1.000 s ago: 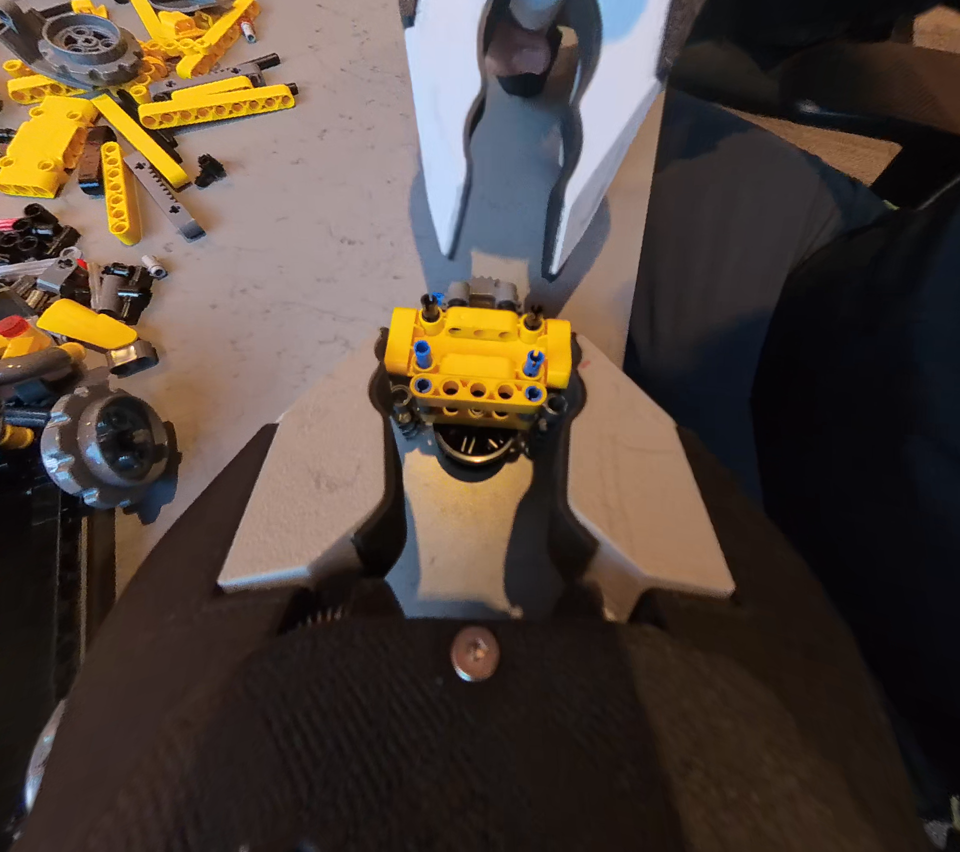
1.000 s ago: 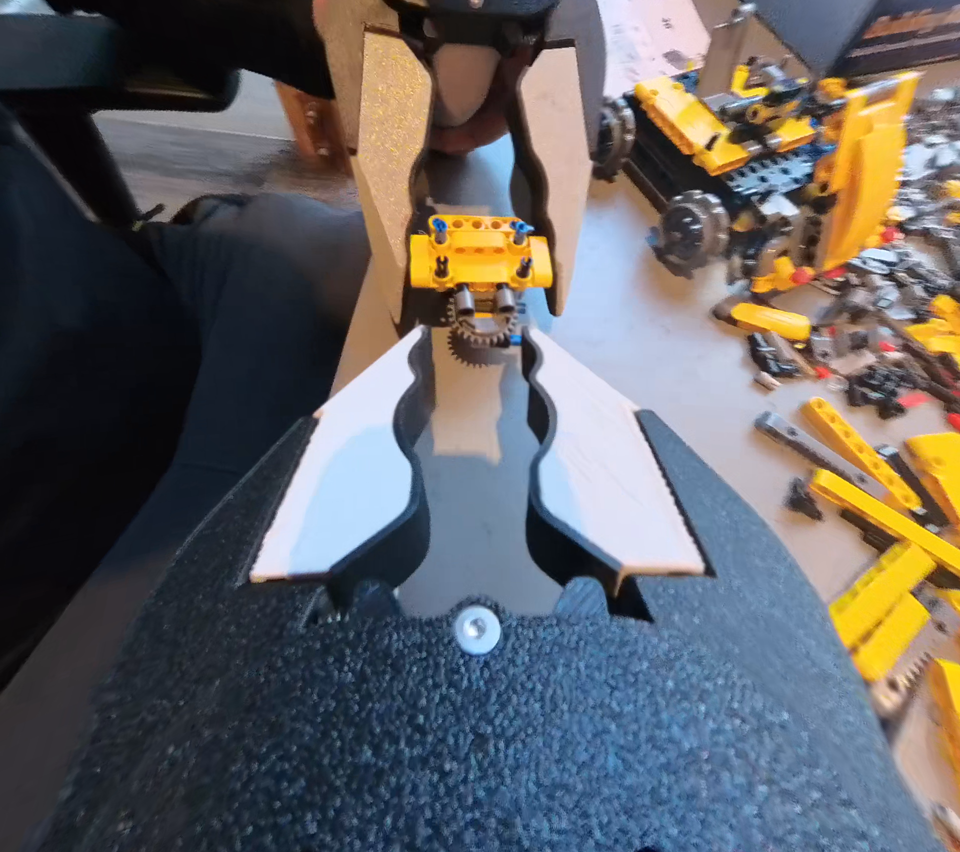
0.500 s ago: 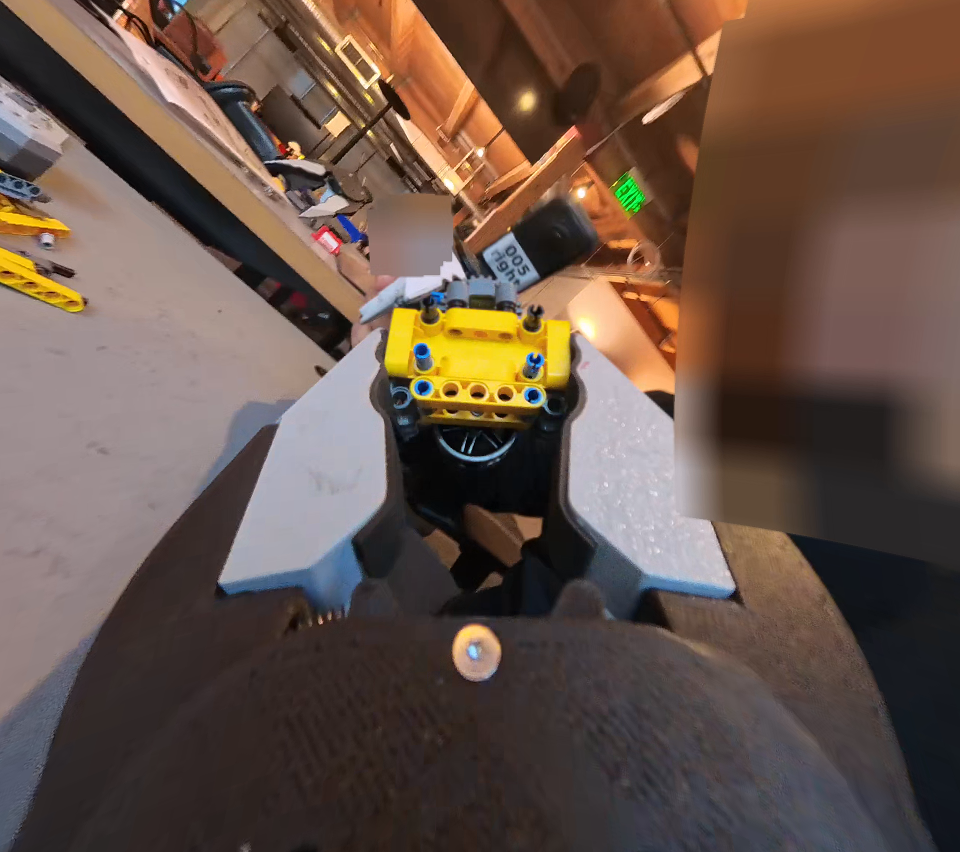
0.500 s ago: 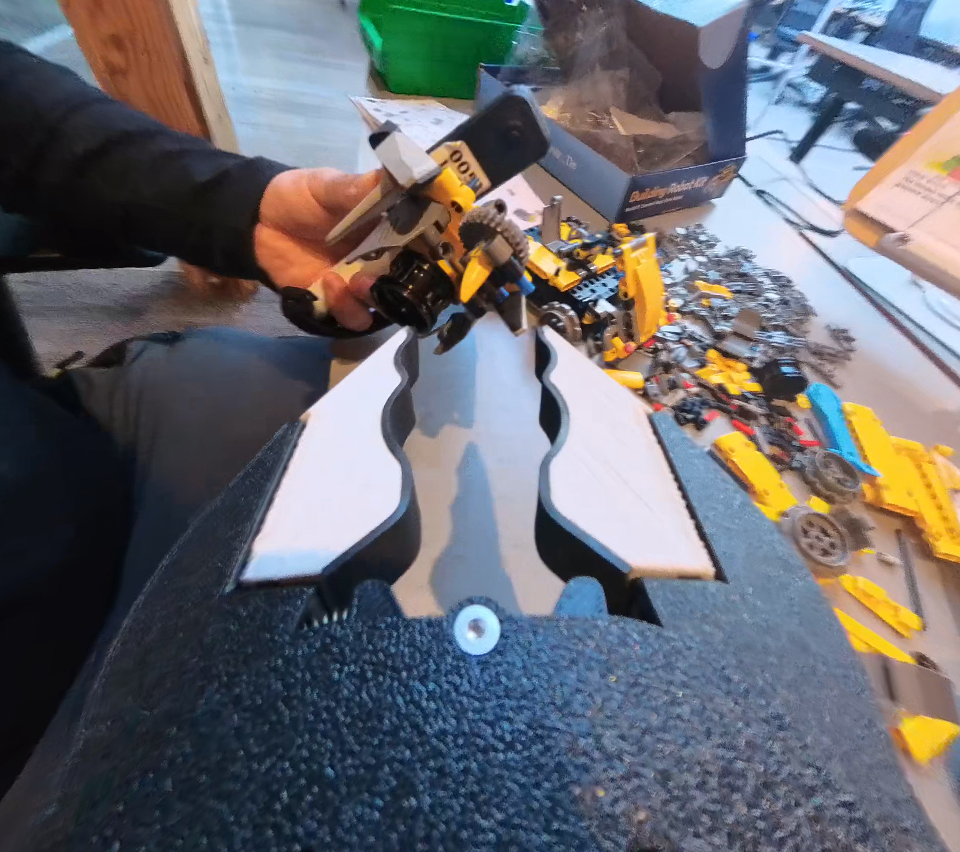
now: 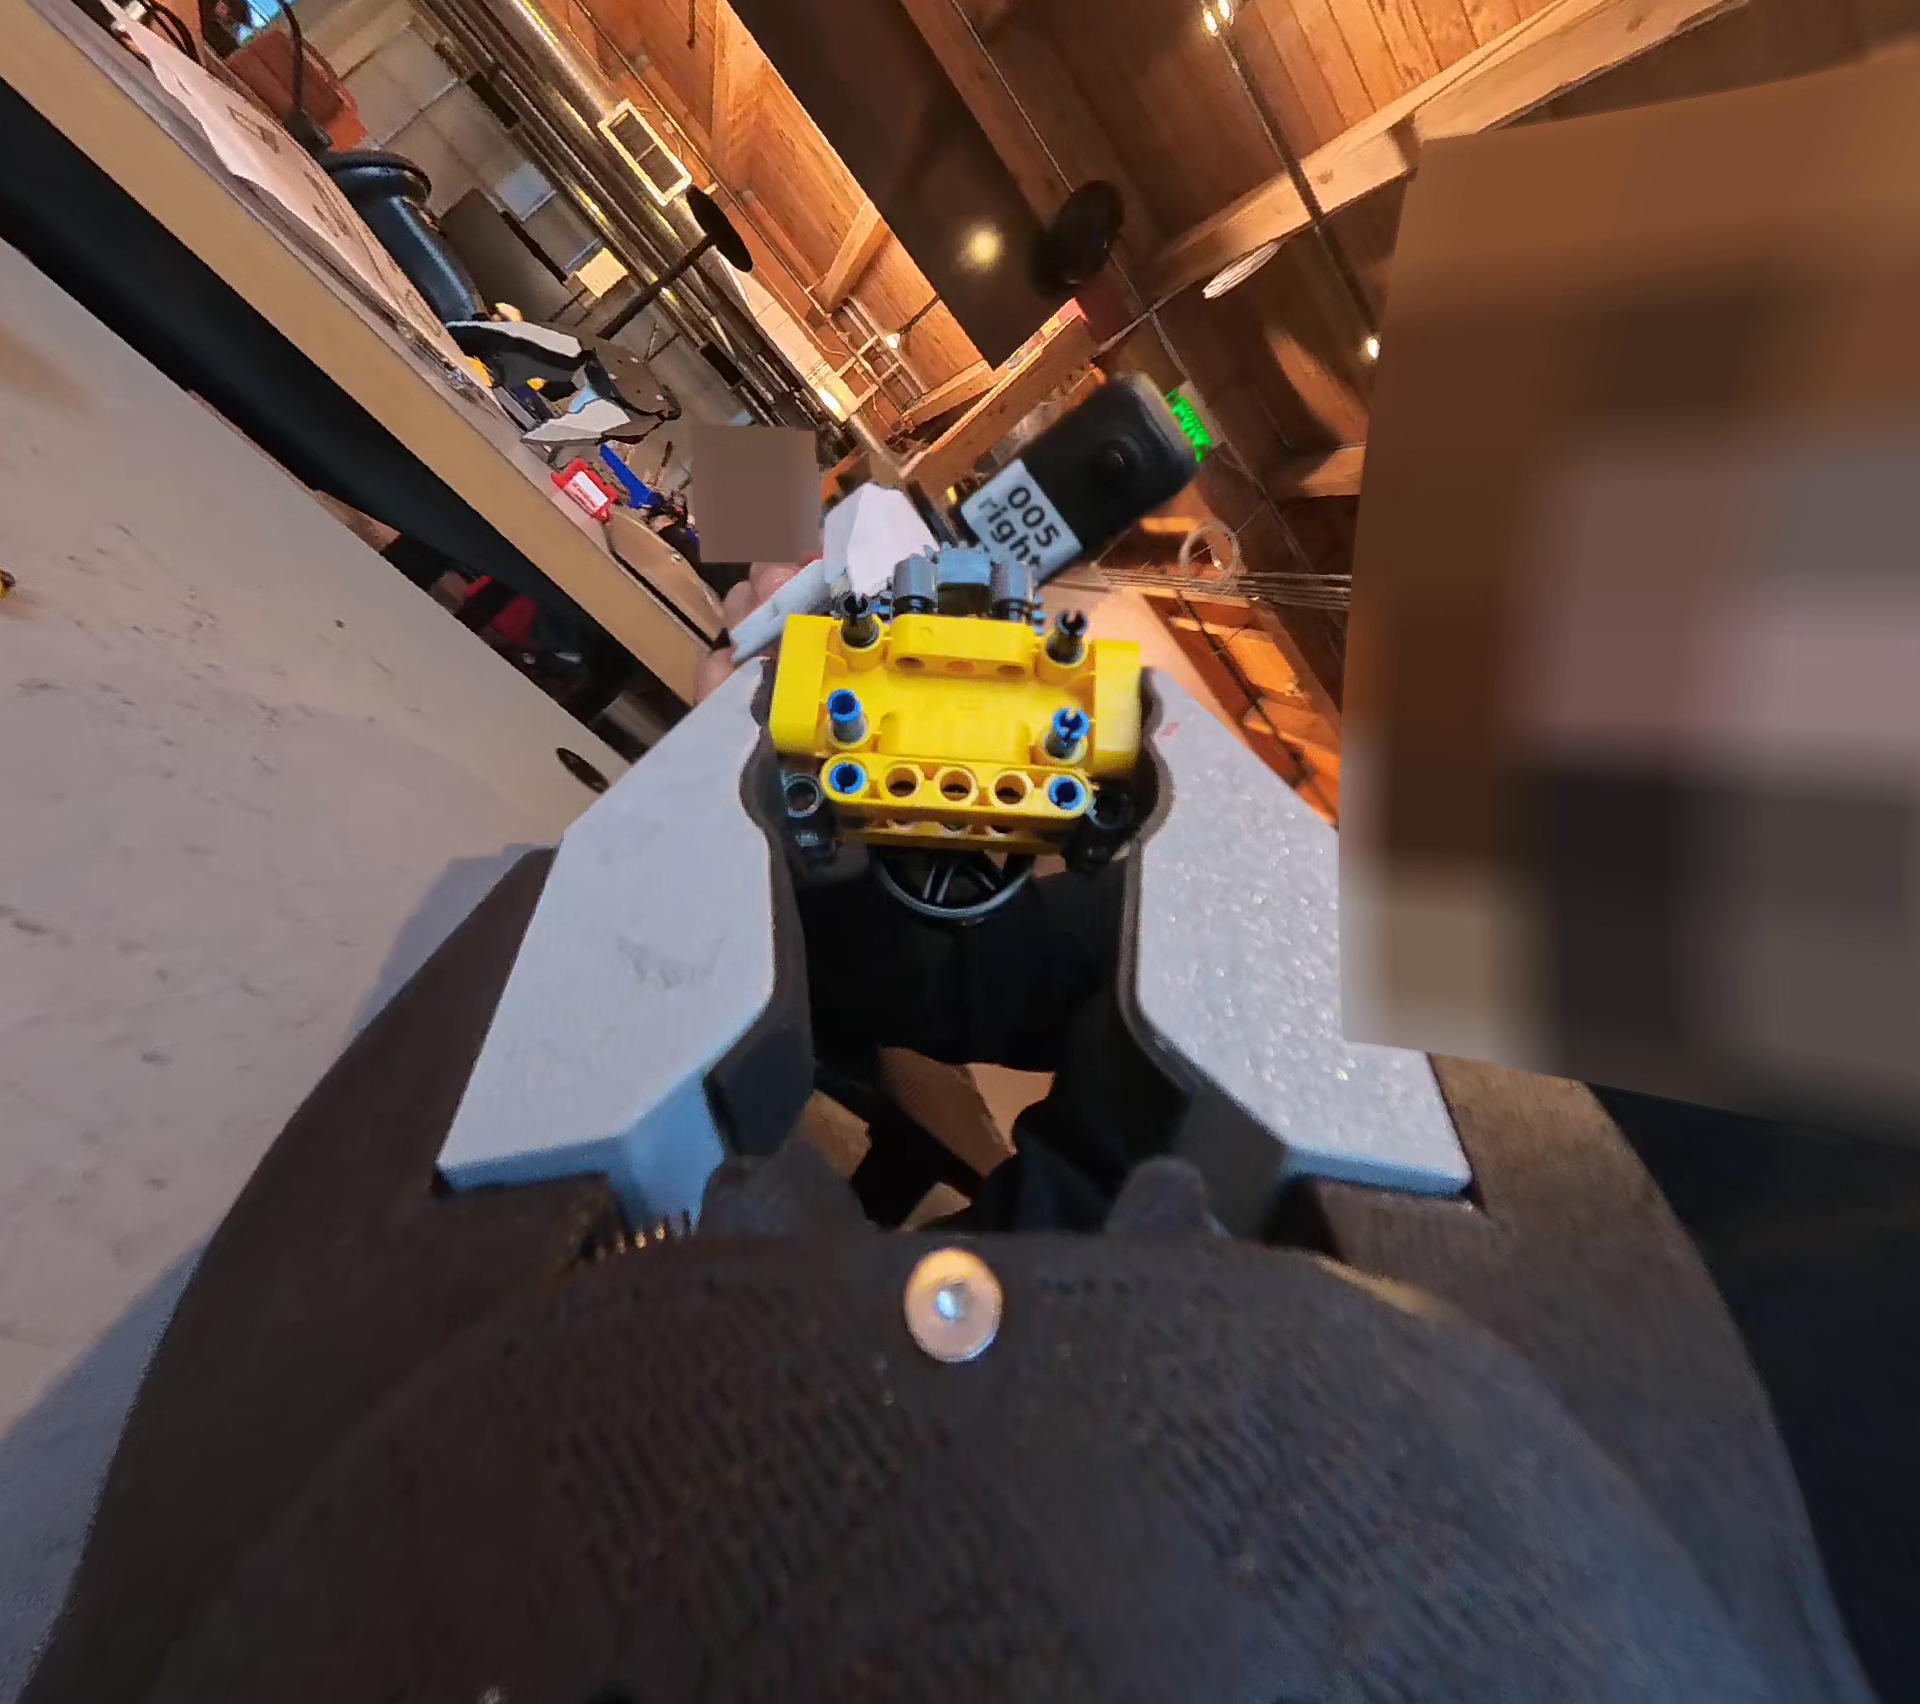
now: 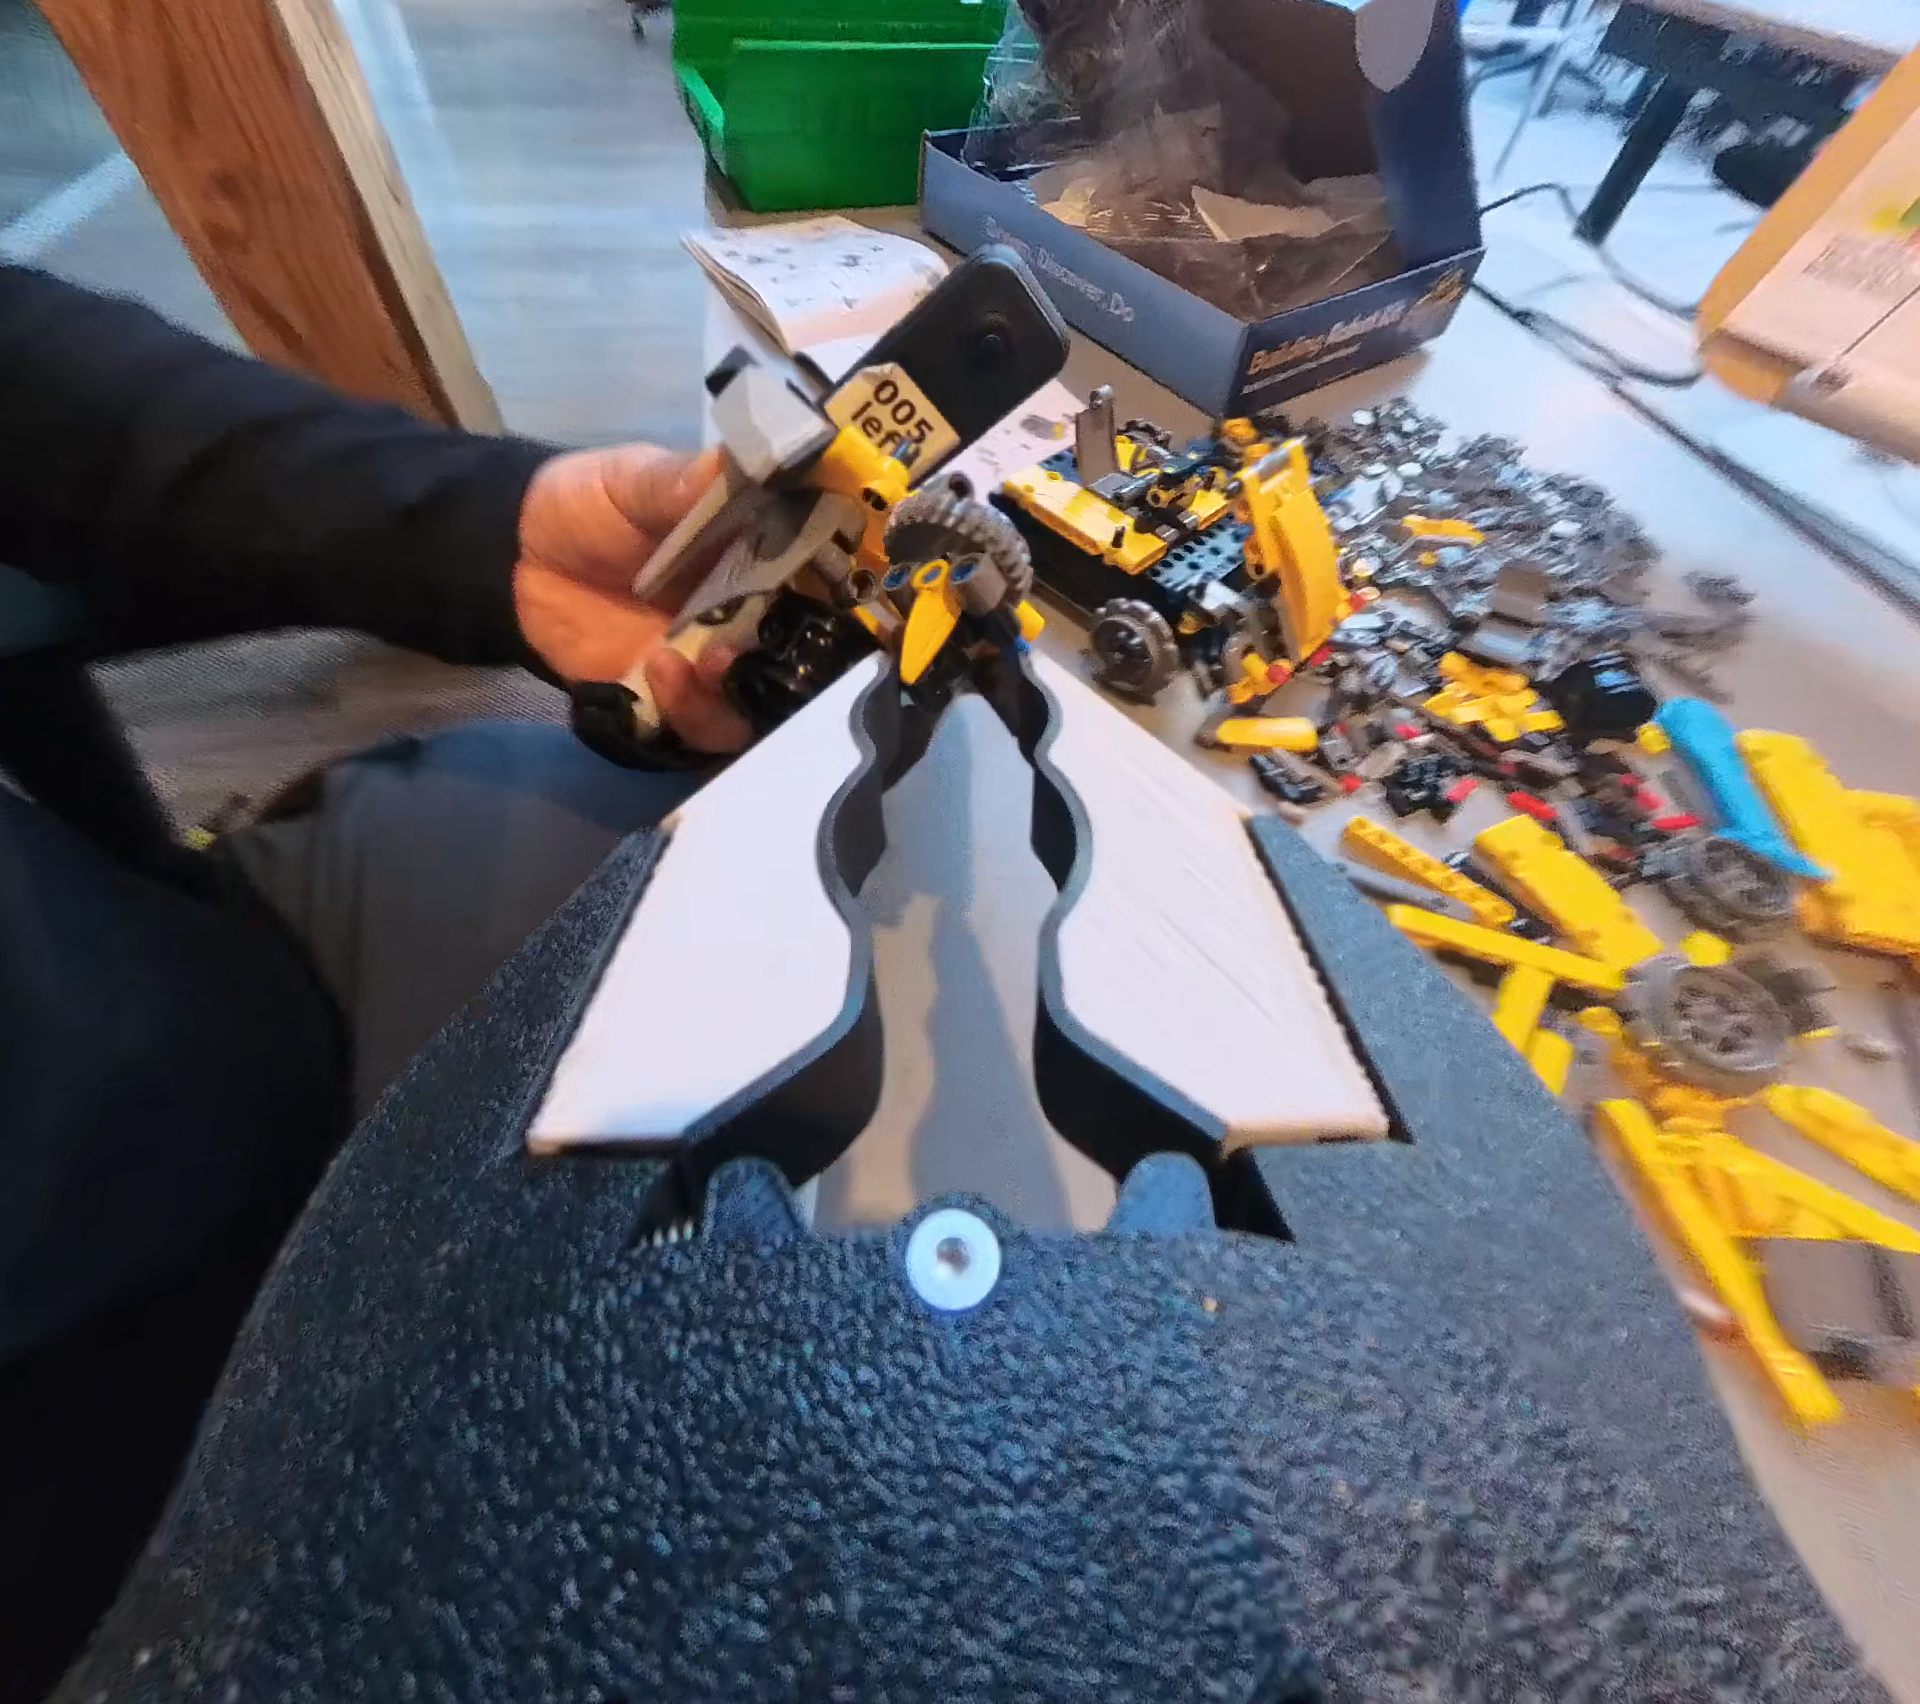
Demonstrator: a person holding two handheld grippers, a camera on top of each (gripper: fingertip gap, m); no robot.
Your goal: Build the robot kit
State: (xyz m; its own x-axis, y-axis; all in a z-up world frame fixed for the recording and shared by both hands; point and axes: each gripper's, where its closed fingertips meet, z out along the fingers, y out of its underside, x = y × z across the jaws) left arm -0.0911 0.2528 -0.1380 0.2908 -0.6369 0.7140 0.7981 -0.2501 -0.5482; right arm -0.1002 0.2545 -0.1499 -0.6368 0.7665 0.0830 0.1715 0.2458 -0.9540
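My left gripper [image 5: 956,745] is shut on a small yellow brick assembly [image 5: 956,698] with blue pins, grey gears on its far end and a black wheel beneath. It is held in the air and tilted up toward the ceiling. In the right wrist view a hand [image 6: 603,574] holds the left gripper [image 6: 821,501], and the assembly's grey gear [image 6: 956,527] sticks out. My right gripper [image 6: 954,678] is open and empty. Its tips are right at the assembly's lower yellow tooth piece [image 6: 928,626]. I cannot tell whether they touch.
A partly built yellow vehicle [image 6: 1174,553] and several loose yellow, grey and black pieces [image 6: 1507,719] cover the table [image 6: 1766,636] to the right. A dark blue box [image 6: 1299,231], a booklet [image 6: 821,283], green bins [image 6: 831,96] and a wooden post [image 6: 229,96] stand behind. A person's legs are on the left. My two grippers' fingertips are within a few centimetres of each other. Left tips and right tips are each some 20 centimeters from the partly built yellow vehicle [image 6: 1174,553].
The left gripper has tilted up from the table toward the ceiling, keeping the assembly. The right gripper has swung level and moved closer to the assembly.
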